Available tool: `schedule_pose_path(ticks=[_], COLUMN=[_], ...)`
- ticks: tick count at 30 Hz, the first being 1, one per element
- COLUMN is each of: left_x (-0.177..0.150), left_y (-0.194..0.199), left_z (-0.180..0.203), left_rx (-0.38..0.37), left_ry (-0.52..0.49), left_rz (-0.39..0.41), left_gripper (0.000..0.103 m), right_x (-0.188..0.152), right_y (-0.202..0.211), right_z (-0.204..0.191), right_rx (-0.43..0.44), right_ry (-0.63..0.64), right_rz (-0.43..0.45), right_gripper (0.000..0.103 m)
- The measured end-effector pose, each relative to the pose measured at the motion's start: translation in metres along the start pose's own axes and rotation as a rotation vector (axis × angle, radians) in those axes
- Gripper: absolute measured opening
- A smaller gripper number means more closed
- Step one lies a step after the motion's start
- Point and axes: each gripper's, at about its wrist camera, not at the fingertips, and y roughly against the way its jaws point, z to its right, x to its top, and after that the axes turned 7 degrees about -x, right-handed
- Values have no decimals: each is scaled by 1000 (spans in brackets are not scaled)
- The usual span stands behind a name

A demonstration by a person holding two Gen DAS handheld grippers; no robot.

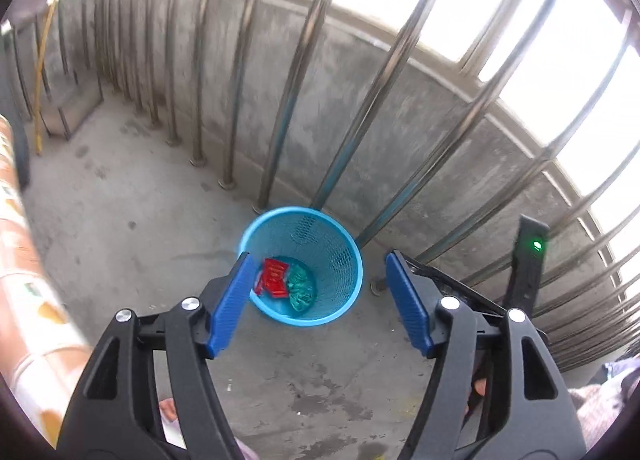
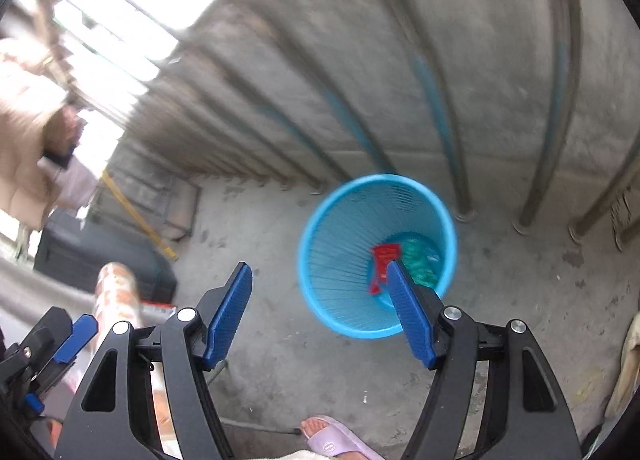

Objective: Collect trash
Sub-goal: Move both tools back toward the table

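Jaws of both grippers gape empty above the blue basket (image 1: 344, 260) holding a red wrapper (image 1: 274, 276), metal bars (image 1: 296, 72) behind.

In the right wrist view the red wrapper (image 2: 383, 260) is partly hidden by a blue finger (image 2: 408, 312), and the railing bars (image 2: 436, 116) are blurred.

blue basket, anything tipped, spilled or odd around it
Nothing stands out. The blue basket stands upright on the concrete floor by the railing, with the red wrapper and green wrapper inside at the bottom. No trash shows around it.
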Motion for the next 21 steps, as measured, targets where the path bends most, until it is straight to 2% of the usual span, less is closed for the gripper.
schedule_pose_path(ticks=[6, 10, 12, 16, 21], left_x=[-38, -75, -95, -146, -205], left_y=[112, 177, 208, 268, 313], left_z=[0, -17, -26, -59, -103], left_rx=[19, 67, 104, 244, 323], left_ry=[-5, 25, 26, 48, 204], left_rz=[119, 177, 222, 320, 397], left_gripper=[76, 76, 76, 76, 76], right_x=[-22, -46, -62, -105, -167], right_y=[43, 76, 92, 117, 118], right_z=[-65, -108, -130, -176, -226], right_rx=[99, 193, 271, 393, 482], right_ry=[174, 309, 380, 560, 763], right_rz=[-3, -4, -11, -45, -140], right_gripper=[68, 68, 68, 68, 68])
